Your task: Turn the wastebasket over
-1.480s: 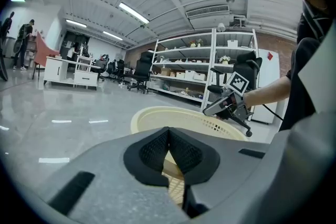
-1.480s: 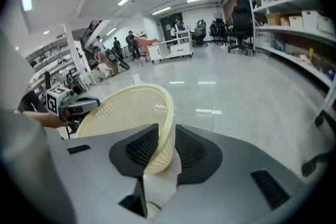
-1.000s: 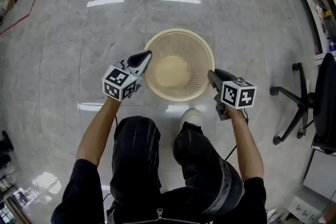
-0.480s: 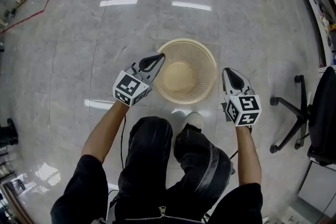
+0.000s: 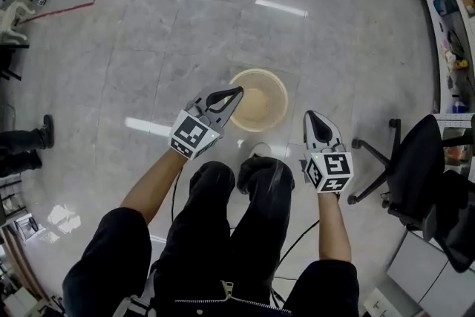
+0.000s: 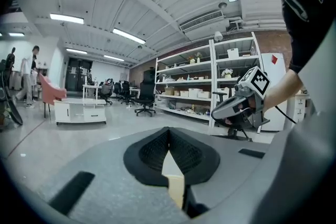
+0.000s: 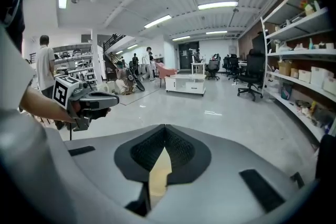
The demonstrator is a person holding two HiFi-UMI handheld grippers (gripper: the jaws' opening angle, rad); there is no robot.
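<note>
Sitting mouth-up on floor (image 5: 148, 48), wastebasket (image 5: 264, 96), left gripper (image 5: 228, 93) and right gripper (image 5: 311, 116) flanking it, jaws pressed together, empty.

Cream wastebasket (image 5: 261, 102) — grey marbled floor (image 5: 148, 48)

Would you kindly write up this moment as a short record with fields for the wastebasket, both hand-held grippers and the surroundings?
wastebasket: cream, mesh-walled, standing mouth up on the floor, nothing touching it
left hand-held gripper: jaws together, nothing between them, held well above the wastebasket
right hand-held gripper: jaws together, empty, held to the right of the wastebasket
floor: glossy grey tiles
nearby: black office chair at the right
</note>
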